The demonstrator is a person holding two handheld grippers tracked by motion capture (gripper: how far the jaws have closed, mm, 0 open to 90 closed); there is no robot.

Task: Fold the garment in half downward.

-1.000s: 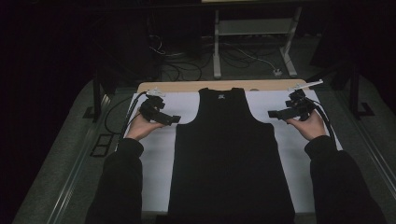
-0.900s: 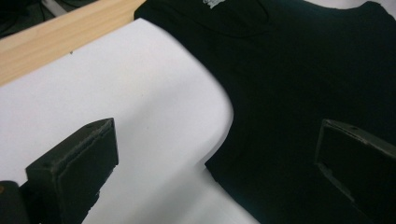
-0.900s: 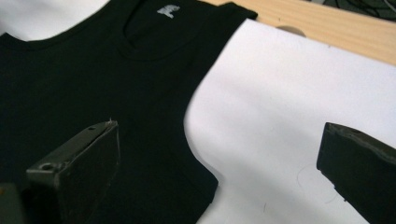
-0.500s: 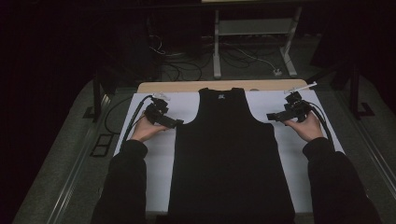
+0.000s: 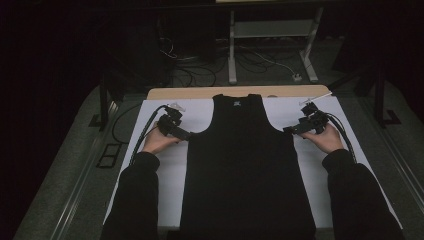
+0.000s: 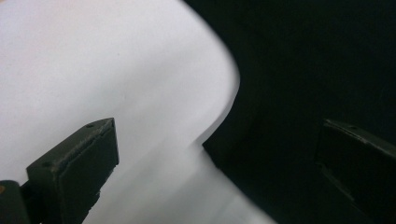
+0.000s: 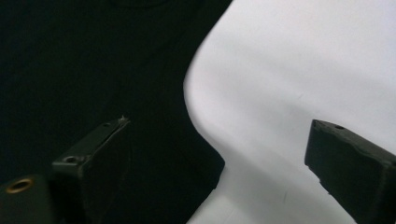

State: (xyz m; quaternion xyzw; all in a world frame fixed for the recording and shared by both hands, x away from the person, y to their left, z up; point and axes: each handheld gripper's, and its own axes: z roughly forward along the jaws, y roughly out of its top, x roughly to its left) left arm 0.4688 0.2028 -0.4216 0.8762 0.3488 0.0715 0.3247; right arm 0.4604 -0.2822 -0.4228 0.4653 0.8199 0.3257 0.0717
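A black tank top [image 5: 240, 165] lies flat on a white sheet [image 5: 167, 175], neck at the far side. My left gripper [image 5: 189, 135] hovers at its left underarm corner, jaws wide open. In the left gripper view the tank top [image 6: 303, 93] edge runs between the jaws of the left gripper [image 6: 218, 128]. My right gripper [image 5: 287, 130] is at the right underarm corner. Its jaws have just been closing a little and still stand open, and in the right gripper view the tank top [image 7: 93, 60] corner lies between the jaws of the right gripper [image 7: 219, 126], untouched.
The sheet covers a table with a wooden far edge [image 5: 200, 92]. Beyond it stand a metal frame [image 5: 270, 45] and loose cables [image 5: 200, 60] on the dark floor. Gripper cables trail along both sides of the sheet.
Both hands have sunk slightly toward the sheet, bringing the grippers lower at the tank top's underarm corners. The tank top has not moved.
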